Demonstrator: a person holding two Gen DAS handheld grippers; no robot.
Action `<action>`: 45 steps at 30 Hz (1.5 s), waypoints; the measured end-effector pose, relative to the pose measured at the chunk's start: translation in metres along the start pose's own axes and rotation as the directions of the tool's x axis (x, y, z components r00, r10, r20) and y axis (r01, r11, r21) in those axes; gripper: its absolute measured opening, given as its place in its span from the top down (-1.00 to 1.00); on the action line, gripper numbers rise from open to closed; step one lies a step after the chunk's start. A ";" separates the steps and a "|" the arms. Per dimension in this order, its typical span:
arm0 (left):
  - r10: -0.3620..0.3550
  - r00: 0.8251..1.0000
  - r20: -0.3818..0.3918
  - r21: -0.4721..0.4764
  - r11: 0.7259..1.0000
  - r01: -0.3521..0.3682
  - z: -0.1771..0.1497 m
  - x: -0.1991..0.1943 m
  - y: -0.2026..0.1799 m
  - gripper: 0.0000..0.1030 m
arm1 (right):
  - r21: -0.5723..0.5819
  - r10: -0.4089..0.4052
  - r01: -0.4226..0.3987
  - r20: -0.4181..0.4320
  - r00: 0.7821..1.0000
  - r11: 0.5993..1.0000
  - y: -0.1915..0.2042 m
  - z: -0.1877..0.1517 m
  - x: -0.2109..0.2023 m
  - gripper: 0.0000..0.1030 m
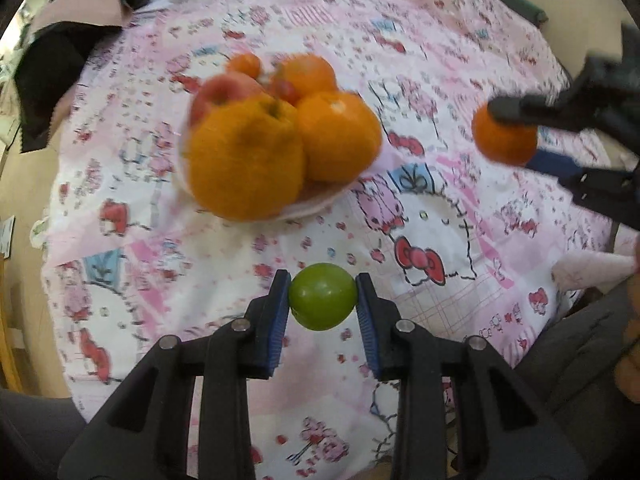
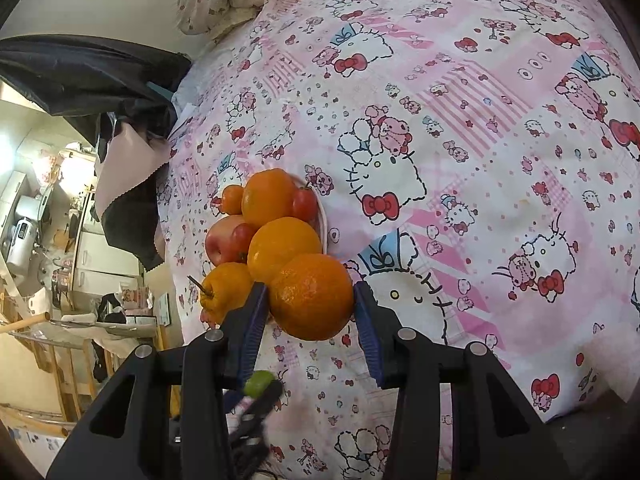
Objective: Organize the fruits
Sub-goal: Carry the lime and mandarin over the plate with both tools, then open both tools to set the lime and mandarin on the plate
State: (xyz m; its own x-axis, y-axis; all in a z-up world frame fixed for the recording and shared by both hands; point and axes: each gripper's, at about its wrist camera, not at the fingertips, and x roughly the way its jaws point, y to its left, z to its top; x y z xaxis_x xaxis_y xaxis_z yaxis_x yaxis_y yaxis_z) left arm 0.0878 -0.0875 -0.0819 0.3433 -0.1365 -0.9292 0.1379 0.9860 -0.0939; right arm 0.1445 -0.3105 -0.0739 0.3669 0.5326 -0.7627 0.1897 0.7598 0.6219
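Green fruit [image 1: 323, 302] sits clamped between left tool [image 1: 323, 308] pads.

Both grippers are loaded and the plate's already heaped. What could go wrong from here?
1. The plate is heaped with fruit; adding the right gripper's orange could roll a piece off onto the cloth.
2. The green fruit is pinched only at its sides by the left gripper; it might slip.
3. Both grippers nearing the plate may collide.
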 end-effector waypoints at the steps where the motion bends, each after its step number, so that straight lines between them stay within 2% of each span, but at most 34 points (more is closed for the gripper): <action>1: 0.003 1.000 0.017 -0.009 1.000 -0.003 0.000 -0.009 0.007 0.44 | -0.002 0.001 -0.001 0.000 1.000 1.000 0.001 0.000 0.000 0.12; 8: 0.056 0.994 0.099 -0.093 0.995 -0.047 0.011 -0.050 0.057 0.44 | -0.042 0.008 -0.008 0.001 1.000 0.999 0.013 -0.003 0.000 0.12; 15: 0.079 0.992 0.102 -0.234 0.971 -0.053 0.038 -0.051 0.114 0.44 | -0.048 -0.001 0.000 -0.012 1.000 0.999 0.016 -0.003 0.007 0.12; 20: 0.048 0.996 0.073 -0.309 0.951 -0.023 0.067 -0.028 0.138 0.44 | -0.061 -0.006 0.005 -0.021 1.000 0.998 0.021 -0.001 0.013 0.12; 22: -0.002 0.999 0.046 -0.345 0.938 0.018 0.079 -0.010 0.144 0.44 | -0.071 -0.018 0.017 -0.023 1.000 0.997 0.024 0.000 0.017 0.12; 27: -0.089 0.996 -0.032 -0.435 0.898 0.066 0.096 0.045 0.149 0.44 | -0.070 -0.032 0.029 -0.040 0.999 0.997 0.025 0.002 0.026 0.12; 30: -0.115 0.991 -0.065 -0.446 0.892 0.074 0.097 0.062 0.147 0.44 | -0.064 -0.038 0.034 -0.048 0.998 0.997 0.023 0.004 0.029 0.12; 36: -0.142 0.988 -0.058 -0.440 0.892 0.102 0.101 0.073 0.141 0.43 | -0.059 -0.029 0.025 -0.064 0.998 0.998 0.023 0.006 0.035 0.12; 39: -0.126 0.990 -0.064 -0.440 0.894 0.085 0.101 0.073 0.142 0.21 | -0.071 -0.026 0.021 -0.073 0.997 0.997 0.027 0.006 0.038 0.12; 41: -0.121 0.990 -0.069 -0.462 0.884 0.076 0.099 0.071 0.148 -0.22 | -0.078 -0.021 0.015 -0.080 0.997 0.997 0.031 0.006 0.040 0.12; 42: -0.131 0.989 -0.065 -0.474 0.876 0.085 0.097 0.069 0.151 -0.34 | -0.084 -0.020 0.013 -0.088 0.996 0.996 0.034 0.008 0.043 0.12; 43: -0.142 0.989 -0.047 -0.482 0.870 0.102 0.096 0.066 0.153 -0.40 | -0.099 -0.015 0.006 -0.096 0.995 0.995 0.039 0.011 0.045 0.12; 45: -0.122 0.992 -0.038 -0.467 0.880 0.091 0.096 0.058 0.154 -0.40 | -0.121 0.009 -0.021 -0.104 0.995 0.992 0.050 0.016 0.050 0.12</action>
State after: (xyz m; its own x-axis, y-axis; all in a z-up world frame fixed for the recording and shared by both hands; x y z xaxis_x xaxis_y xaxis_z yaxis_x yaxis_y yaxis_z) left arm 0.2184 0.0468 -0.1162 0.2884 -0.2524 -0.9236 -0.2810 0.8998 -0.3337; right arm 0.1871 -0.2524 -0.0778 0.2721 0.5750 -0.7716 0.0707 0.7877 0.6120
